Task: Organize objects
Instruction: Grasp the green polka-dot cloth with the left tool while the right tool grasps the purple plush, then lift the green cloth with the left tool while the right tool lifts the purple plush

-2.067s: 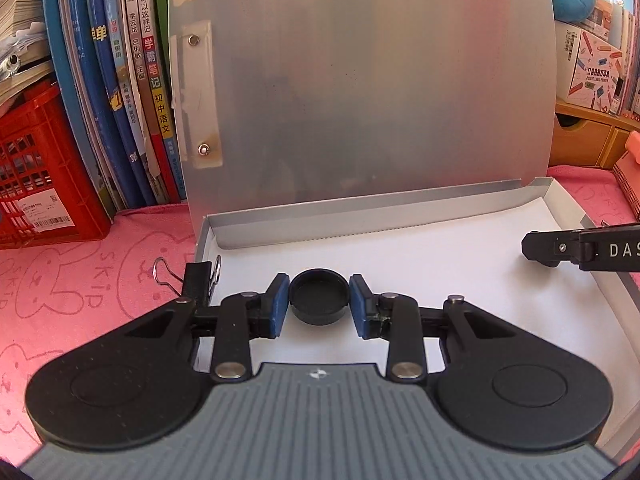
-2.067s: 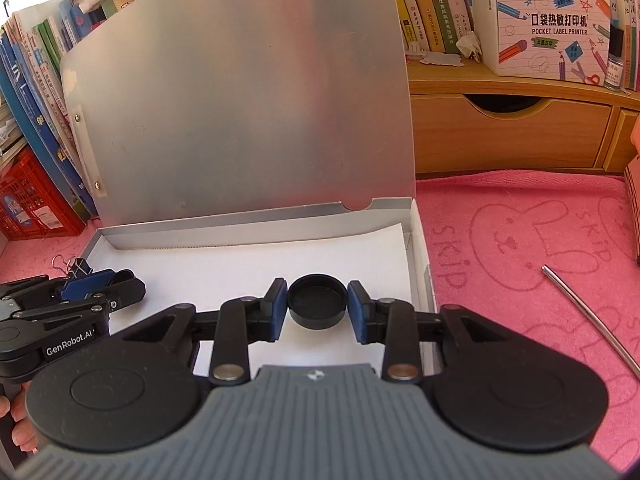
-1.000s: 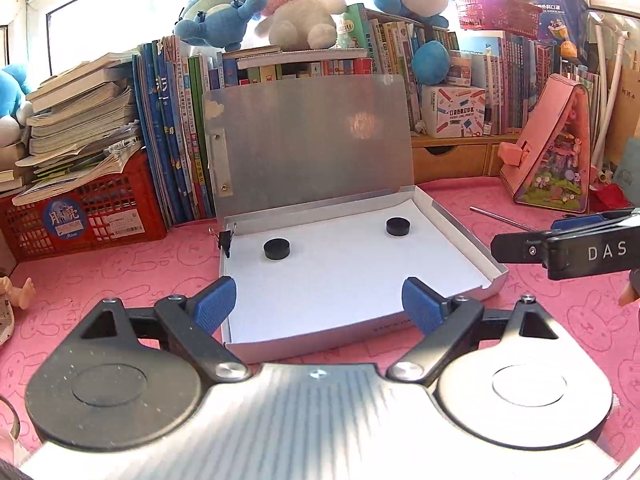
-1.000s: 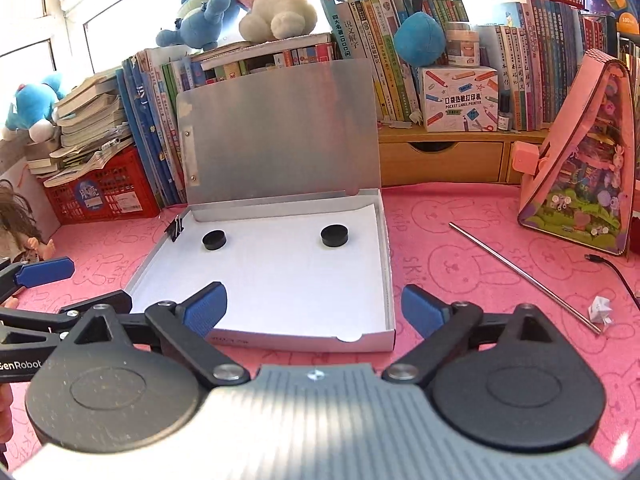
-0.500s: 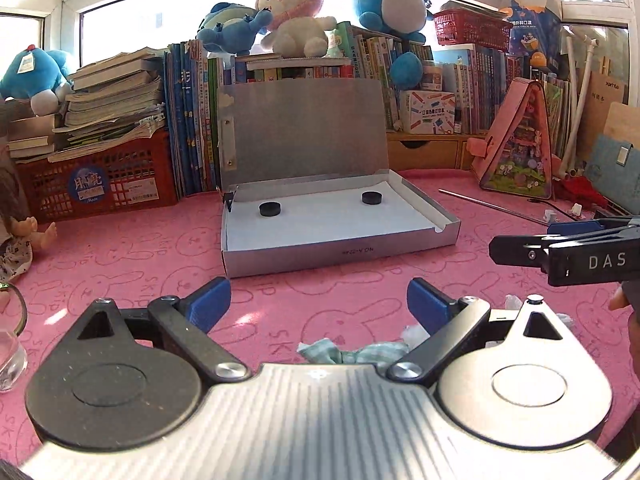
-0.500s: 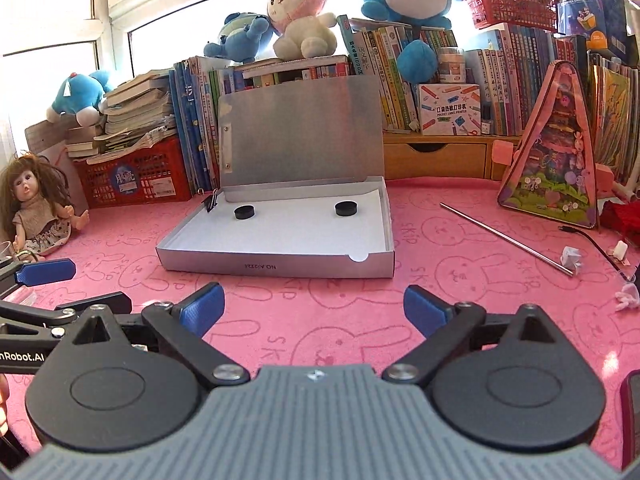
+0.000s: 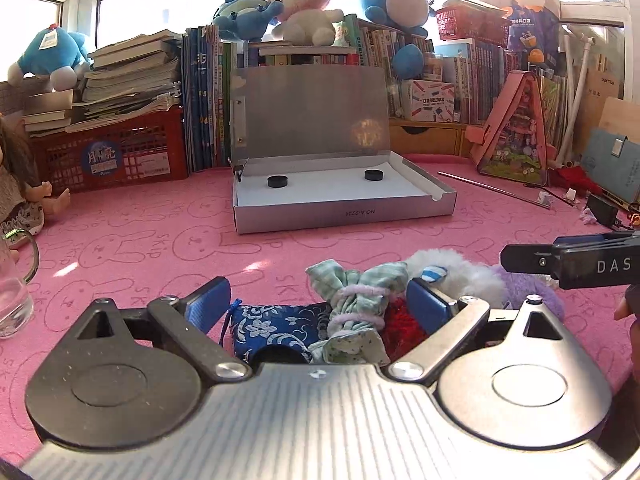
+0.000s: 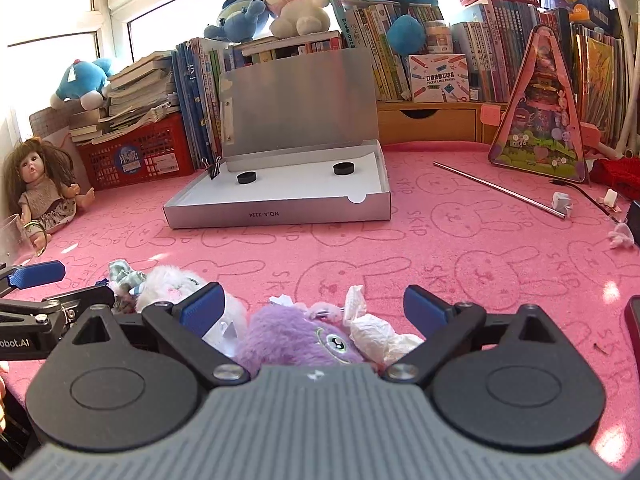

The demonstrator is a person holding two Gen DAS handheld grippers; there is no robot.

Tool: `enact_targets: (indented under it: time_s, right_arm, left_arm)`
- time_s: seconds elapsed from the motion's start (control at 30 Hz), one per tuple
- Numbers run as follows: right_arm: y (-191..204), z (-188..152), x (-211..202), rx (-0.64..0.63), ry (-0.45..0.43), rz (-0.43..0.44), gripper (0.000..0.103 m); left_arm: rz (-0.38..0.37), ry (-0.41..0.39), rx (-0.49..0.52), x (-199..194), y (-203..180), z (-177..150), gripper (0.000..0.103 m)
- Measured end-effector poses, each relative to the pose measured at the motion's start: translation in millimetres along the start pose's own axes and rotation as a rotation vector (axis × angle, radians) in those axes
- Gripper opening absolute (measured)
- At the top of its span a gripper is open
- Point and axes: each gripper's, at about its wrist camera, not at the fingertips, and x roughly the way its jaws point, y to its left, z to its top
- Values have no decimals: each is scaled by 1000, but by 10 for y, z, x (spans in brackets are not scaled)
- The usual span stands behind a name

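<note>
The two black caps (image 7: 277, 181) lay inside the open silver box (image 7: 344, 214), well apart from each other on its white floor, one near the left rear corner, the other (image 7: 374, 175) toward the right rear. About two seconds earlier each had sat between the blue pads of a hand-held gripper; I judged both deliveries done. Since then I had pulled both rigs back and low, toward the near edge of the pink desk (image 7: 160, 240).

My left hand-held gripper (image 7: 320, 298) had just been widening and stood open, gripping nothing, with a blue brocade pouch (image 7: 276, 330) and a green cloth bundle (image 7: 356, 300) lying under its span. My right hand-held gripper (image 8: 314, 308) was open too, over a purple plush (image 8: 296, 338) and crumpled tissue (image 8: 372, 330).

I took the pile to be the next load. The strip of desk between pile and box front was bare. The raised lid (image 7: 312, 112) closed off the rear. A glass mug (image 7: 14, 292) stood at far left and a metal rod (image 8: 500, 190) lay right of the box.
</note>
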Motion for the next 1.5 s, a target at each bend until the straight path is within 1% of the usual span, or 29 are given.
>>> enact_targets:
  time_s: [0.03, 0.07, 0.1, 0.13, 0.17, 0.2, 0.23, 0.27, 0.37, 0.4, 0.5, 0.57, 0.73, 0.8, 1.0, 1.07, 1.13, 1.23, 1.4, 1.43, 1.47, 1.5]
  right_arm:
    - [-1, -3, -16, 14, 1, 20, 99]
    - [1, -5, -32, 24, 1, 39, 99]
    - [10, -5, -46, 27, 0, 55, 99]
    - [34, -6, -57, 21, -2, 66, 99]
    - [59, -10, -61, 9, -3, 66, 99]
    - [85, -15, -62, -5, -4, 63, 98]
    - [105, -24, -62, -16, -3, 59, 97]
    - [117, -37, -70, -22, -1, 57, 93]
    - [117, -71, -104, -12, 6, 70, 83]
    - [110, -81, -117, -6, 9, 77, 80]
    - [86, -111, -139, 0, 27, 95, 73]
    - [72, -138, -130, -4, 37, 95, 72]
    - [26, -187, -71, -4, 57, 65, 73]
    - [-8, -199, -40, 5, 65, 59, 76]
    - [-89, -244, 38, 39, 84, 66, 81]
    - [-128, -249, 71, 58, 89, 75, 82]
    - [-176, -257, 109, 87, 96, 87, 83]
    - [-244, -270, 155, 127, 103, 102, 86]
    - [-237, -283, 172, 116, 92, 107, 87]
    - [-235, -283, 176, 115, 90, 108, 87]
    - [-238, -284, 177, 115, 89, 109, 87]
    - [-237, -286, 180, 116, 89, 110, 87]
  left_arm:
    - [-2, -4, 14, -7, -39, -2, 93]
    - [-7, -5, 25, -8, -73, -4, 87]
    - [-12, -1, 33, -2, -100, -8, 84]
    - [-19, 9, 36, 16, -126, -10, 78]
    - [-26, 20, 33, 34, -139, -15, 70]
    - [-33, 30, 26, 50, -141, -21, 66]
    - [-40, 39, 15, 65, -137, -26, 59]
    - [-48, 50, -2, 76, -126, -38, 54]
    - [-66, 55, -25, 84, -103, -38, 46]
    - [-68, 54, -24, 85, -103, -34, 45]
    - [-66, 54, -17, 103, -111, -38, 45]
    - [-68, 61, -24, 126, -102, -48, 45]
    - [-79, 64, -30, 173, -86, -58, 46]
    - [-82, 69, -34, 206, -79, -59, 46]
    - [-77, 74, -43, 284, -68, -53, 59]
    - [-70, 75, -48, 309, -57, -55, 67]
    - [-70, 76, -54, 330, -43, -57, 68]
    - [-78, 79, -69, 351, -26, -63, 68]
    - [-79, 71, -68, 338, -44, -75, 67]
    - [-82, 71, -69, 332, -47, -73, 65]
    - [-89, 70, -73, 322, -48, -71, 58]
    - [-97, 70, -78, 315, -48, -70, 55]
